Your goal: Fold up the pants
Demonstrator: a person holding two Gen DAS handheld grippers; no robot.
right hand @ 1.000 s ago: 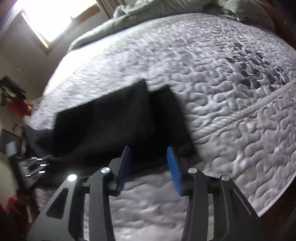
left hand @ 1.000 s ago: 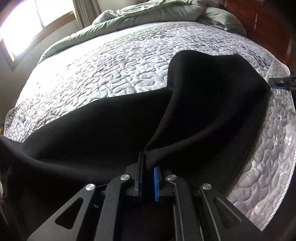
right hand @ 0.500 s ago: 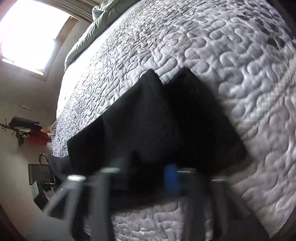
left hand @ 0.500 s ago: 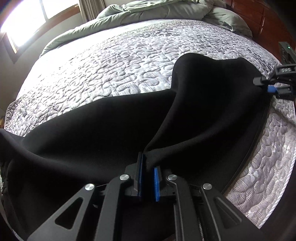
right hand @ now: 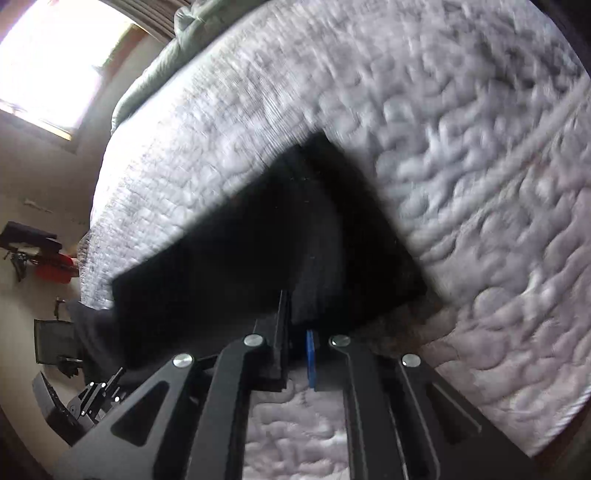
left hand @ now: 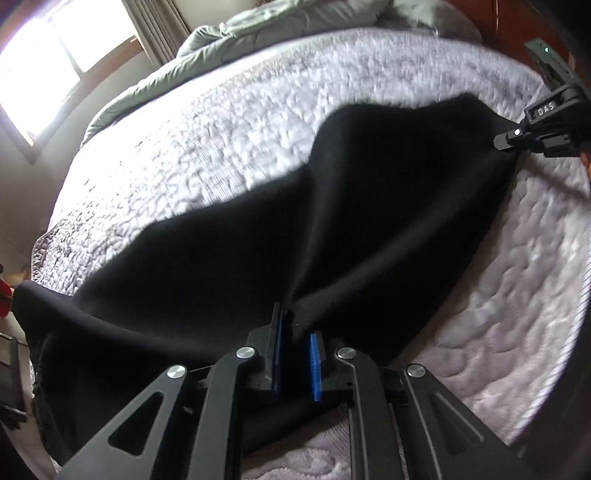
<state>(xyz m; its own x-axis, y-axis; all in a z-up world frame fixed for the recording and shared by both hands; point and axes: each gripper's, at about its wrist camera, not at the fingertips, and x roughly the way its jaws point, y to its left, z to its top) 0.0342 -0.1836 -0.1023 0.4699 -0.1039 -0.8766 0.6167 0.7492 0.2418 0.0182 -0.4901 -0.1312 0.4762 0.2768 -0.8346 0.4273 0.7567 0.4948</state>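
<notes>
Both tongs gripped the black pants (left hand: 332,229) on the quilted bed (left hand: 258,110).
The left gripper (left hand: 295,332) pinched a raised fold; the right gripper (right hand: 295,332), closed narrow, clamped the far edge.

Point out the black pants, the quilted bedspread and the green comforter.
black pants (left hand: 388,206): left wrist view, raised middle of the cloth.
quilted bedspread (right hand: 480,184): right wrist view, bare stretch right of the pants.
green comforter (left hand: 258,26): left wrist view, bunched heap at the bed's far end.
</notes>
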